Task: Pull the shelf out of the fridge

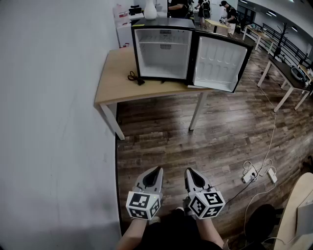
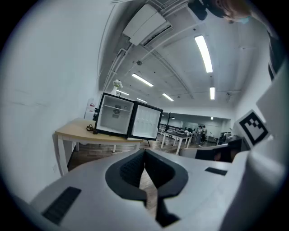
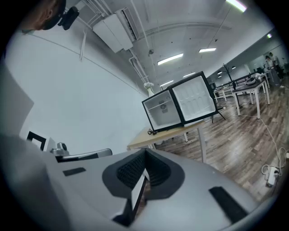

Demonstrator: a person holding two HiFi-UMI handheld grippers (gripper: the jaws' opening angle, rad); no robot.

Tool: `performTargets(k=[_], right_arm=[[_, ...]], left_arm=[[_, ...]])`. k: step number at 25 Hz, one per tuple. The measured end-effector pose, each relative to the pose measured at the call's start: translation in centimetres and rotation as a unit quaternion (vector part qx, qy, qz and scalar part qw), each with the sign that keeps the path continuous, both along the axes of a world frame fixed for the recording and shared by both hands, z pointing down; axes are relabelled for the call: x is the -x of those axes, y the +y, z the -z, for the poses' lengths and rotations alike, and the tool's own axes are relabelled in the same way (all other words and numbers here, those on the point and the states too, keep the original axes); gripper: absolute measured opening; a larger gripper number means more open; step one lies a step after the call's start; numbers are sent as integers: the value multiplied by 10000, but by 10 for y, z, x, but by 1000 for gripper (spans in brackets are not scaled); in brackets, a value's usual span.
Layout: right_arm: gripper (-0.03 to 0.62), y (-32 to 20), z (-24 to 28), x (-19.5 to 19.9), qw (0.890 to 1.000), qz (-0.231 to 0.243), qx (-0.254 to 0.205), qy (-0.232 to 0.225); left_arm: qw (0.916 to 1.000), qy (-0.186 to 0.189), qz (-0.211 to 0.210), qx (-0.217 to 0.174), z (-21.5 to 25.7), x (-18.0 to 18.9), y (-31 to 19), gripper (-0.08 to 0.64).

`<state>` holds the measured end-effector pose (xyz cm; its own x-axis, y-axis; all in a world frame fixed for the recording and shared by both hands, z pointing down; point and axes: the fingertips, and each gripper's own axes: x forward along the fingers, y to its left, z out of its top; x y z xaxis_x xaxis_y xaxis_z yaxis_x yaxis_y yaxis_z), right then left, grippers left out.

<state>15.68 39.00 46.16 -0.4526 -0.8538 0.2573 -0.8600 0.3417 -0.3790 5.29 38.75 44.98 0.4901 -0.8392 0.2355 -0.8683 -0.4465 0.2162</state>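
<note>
A small black fridge [image 1: 164,51] stands on a wooden table [image 1: 115,83] against the wall, its door [image 1: 219,62] swung open to the right. Inside its white cavity a thin shelf [image 1: 163,43] sits near the top. The fridge also shows far off in the left gripper view [image 2: 118,121] and in the right gripper view [image 3: 169,110]. Both grippers hang low near the person's body, far from the fridge. The left gripper [image 1: 157,170] is shut with nothing in it. The right gripper [image 1: 189,171] is shut and empty too.
A black cable [image 1: 135,76] lies on the table left of the fridge. A white vase [image 1: 150,10] stands on top of it. A power strip and white cords [image 1: 258,173] lie on the wooden floor at right. More tables [image 1: 288,78] stand at the right, people at the back.
</note>
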Motion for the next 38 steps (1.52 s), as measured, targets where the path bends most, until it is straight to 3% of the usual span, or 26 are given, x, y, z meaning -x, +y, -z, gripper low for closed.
performTargets(k=[7,17,24,38], right_arm=[[-8,65,5,54,9998,-121,50,-160],[-8,104,-8,76,9991,-382,152,74],[-8,75,-7,87,9996,-274,113,11],[-8,-65,14,82,9999,12,28,-123]], left_arm=[[9998,148,-132,33,4,46,61,5],[9995,246,-198,47,-10,79,99,6],[9997,217,-149,8,-9,84,72,6],[9998,125,182,14,3,93,-57,6]])
